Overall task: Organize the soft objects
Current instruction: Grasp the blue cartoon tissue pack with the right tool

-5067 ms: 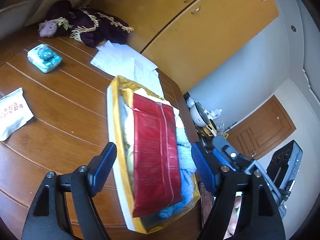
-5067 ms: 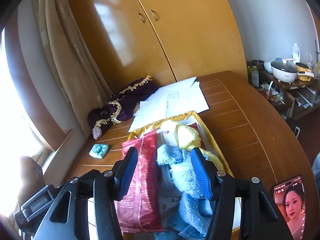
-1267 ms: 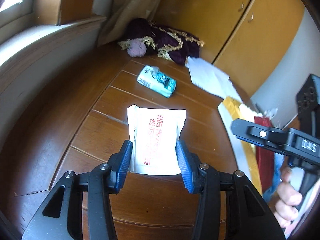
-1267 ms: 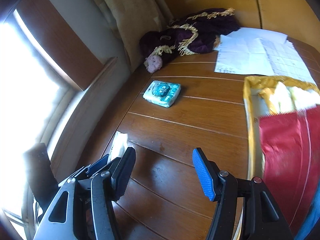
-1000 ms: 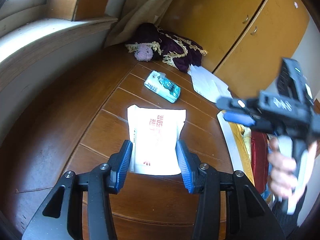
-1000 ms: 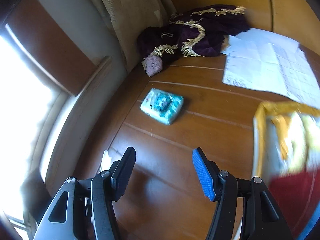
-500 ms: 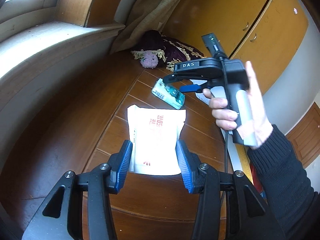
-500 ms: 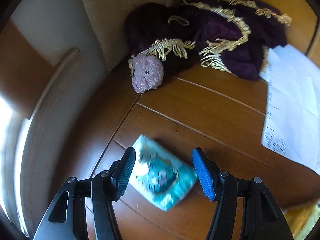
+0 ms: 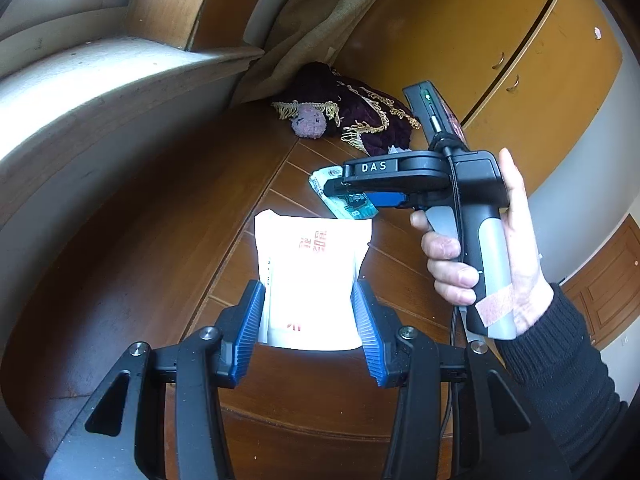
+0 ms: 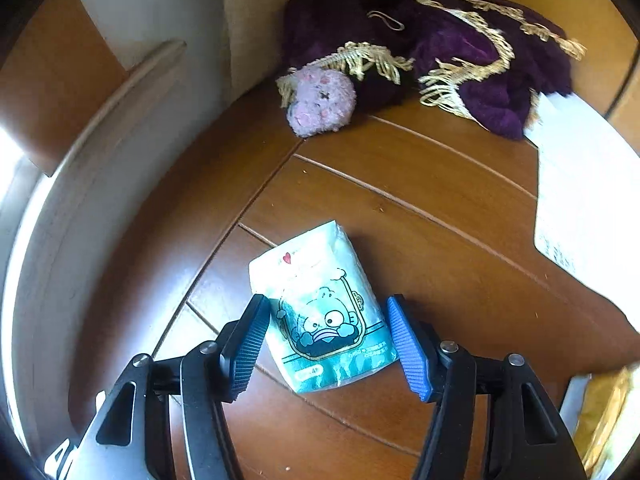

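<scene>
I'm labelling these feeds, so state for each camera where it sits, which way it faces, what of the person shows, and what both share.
Left wrist: sits on the left gripper, looking forward along its blue fingers over the white packet toward the window corner; the person's right hand and black sleeve show.
Right wrist: sits on the right gripper, facing down at the teal tissue pack; no body part shows.
Shared: the tissue pack, the pink plush, the purple cloth and the wooden table.
</scene>
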